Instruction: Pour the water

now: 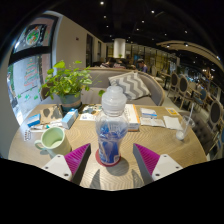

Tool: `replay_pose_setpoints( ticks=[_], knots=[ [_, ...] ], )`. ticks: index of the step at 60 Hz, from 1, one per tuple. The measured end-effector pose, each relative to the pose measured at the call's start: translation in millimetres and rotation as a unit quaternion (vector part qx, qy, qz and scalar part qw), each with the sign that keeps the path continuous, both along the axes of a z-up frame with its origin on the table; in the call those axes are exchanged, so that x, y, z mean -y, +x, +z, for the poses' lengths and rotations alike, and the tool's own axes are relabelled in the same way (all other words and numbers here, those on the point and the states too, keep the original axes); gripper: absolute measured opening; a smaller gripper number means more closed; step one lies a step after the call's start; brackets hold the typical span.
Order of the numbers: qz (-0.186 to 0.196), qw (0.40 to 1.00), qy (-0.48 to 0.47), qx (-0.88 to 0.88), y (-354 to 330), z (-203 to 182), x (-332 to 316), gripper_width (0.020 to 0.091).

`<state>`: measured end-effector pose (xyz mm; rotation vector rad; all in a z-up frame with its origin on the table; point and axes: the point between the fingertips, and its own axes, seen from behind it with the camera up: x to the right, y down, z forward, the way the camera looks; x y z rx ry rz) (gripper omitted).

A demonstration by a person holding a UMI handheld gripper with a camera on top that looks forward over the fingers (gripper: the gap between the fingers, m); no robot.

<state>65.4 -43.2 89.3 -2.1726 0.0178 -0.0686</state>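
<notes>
With the jaws spread wide, the water bottle (112, 127) is seen upright on the worktop (150, 175) between them, ungripped, and should be clamped squarely at mid-body before being tilted toward the green cup (52, 140) beside it.

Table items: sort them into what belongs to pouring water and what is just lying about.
For the job:
- water bottle, capped, standing between the open fingers of the gripper
- green cup, on the table beside the bottle

Lying about:
- potted plant
- booklets and papers
- small white dish
- cushion on the seat beyond
</notes>
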Motion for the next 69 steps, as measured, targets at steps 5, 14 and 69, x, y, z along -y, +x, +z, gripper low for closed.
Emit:
replay_pose_setpoints(
  ticks=[5,14,69],
  knots=[
    [-0.004,1.0,-0.021,-0.006,-8.7,22.7,38.0,0.0859],
    [-0.015,0.998,-0.054,-0.005,-26.2,62.6,113.2,0.0854],
    [-0.054,0.997,-0.055,-0.018,-49.3,118.5,200.9,0.0857]
  ],
)
